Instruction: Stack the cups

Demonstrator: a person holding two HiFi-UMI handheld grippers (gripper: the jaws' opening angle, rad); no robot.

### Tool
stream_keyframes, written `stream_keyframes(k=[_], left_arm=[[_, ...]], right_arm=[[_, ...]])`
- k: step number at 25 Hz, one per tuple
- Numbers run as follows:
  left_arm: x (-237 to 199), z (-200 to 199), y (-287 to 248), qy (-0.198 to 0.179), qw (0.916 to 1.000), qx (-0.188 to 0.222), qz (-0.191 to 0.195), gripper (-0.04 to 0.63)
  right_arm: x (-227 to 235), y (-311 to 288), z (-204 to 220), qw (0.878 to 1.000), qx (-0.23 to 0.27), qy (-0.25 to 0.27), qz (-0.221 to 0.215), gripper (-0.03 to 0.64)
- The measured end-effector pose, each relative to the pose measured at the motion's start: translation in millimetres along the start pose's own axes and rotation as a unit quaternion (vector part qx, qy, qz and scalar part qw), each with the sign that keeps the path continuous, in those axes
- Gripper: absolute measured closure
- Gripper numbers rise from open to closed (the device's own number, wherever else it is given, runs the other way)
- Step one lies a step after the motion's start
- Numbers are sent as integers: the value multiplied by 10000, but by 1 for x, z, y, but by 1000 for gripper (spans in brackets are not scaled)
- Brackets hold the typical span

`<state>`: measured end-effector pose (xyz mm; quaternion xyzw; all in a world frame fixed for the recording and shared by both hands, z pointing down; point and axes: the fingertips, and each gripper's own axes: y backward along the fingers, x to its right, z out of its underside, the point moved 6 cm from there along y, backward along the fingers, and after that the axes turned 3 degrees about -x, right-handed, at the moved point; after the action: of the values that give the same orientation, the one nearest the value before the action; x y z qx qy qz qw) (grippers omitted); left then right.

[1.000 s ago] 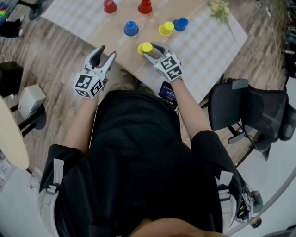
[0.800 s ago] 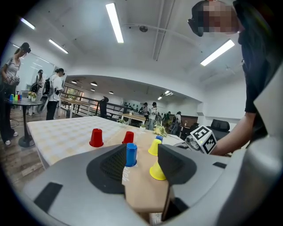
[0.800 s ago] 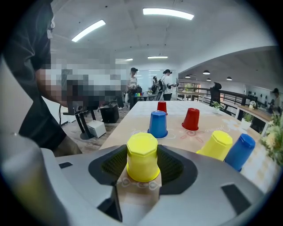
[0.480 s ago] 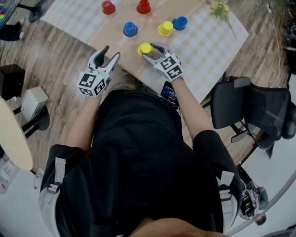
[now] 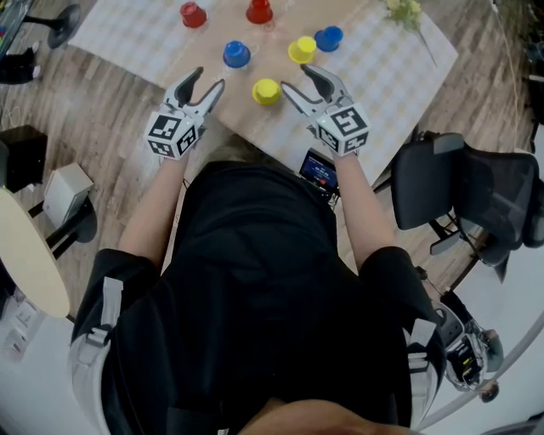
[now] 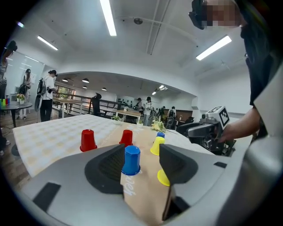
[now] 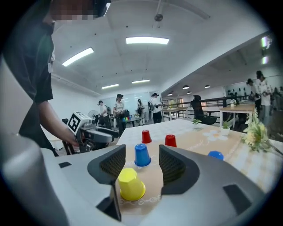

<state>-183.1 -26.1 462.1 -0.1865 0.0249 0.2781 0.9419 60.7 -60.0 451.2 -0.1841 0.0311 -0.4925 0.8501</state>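
Several upturned cups stand on the brown paper strip [image 5: 212,59]: two red [image 5: 193,14] [image 5: 259,11], two blue [image 5: 236,54] [image 5: 329,38], two yellow [image 5: 302,50] [image 5: 266,91]. My right gripper [image 5: 299,79] hangs just right of the near yellow cup [image 7: 131,184], open and holding nothing; its jaws have just been opening. My left gripper [image 5: 202,83] hovers at the table's near edge, left of that cup. It is open too, its jaws also just widened, with nothing between them. The near blue cup [image 6: 131,160] stands straight ahead of it.
A chequered cloth [image 5: 382,76] covers the table, with a small plant [image 5: 404,15] at its far right. A dark office chair [image 5: 450,200] stands to my right. A small lit device [image 5: 320,170] sits near the table's front edge. People stand in the background.
My right gripper, earlier round the near yellow cup, has risen and moved right; the cup stays on the table. My left gripper has moved forward towards the table.
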Motion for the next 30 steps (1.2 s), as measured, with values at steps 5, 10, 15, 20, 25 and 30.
stream_keyframes(k=[5, 10, 15, 20, 25, 30], left_arm=[[-16, -2, -27, -131, 9997, -172, 139, 360], [-27, 6, -58, -243, 9981, -474, 297, 350], [-32, 23, -83, -141, 9966, -710, 397, 331], [-36, 27, -102, -126, 9959, -766, 460, 325], [-37, 26, -118, -223, 9946, -819, 593, 328], [-36, 26, -112, -308, 9951, -765, 546, 354]], right_arm=[[15, 19, -12, 9980, 420, -234, 412, 390], [21, 27, -18, 9952, 607, -277, 717, 437], [29, 24, -15, 9933, 564, -318, 952, 437], [36, 22, -12, 9918, 511, -415, 1092, 437], [44, 20, -6, 9898, 503, -569, 1206, 437], [49, 23, -3, 9874, 555, -666, 1322, 437]])
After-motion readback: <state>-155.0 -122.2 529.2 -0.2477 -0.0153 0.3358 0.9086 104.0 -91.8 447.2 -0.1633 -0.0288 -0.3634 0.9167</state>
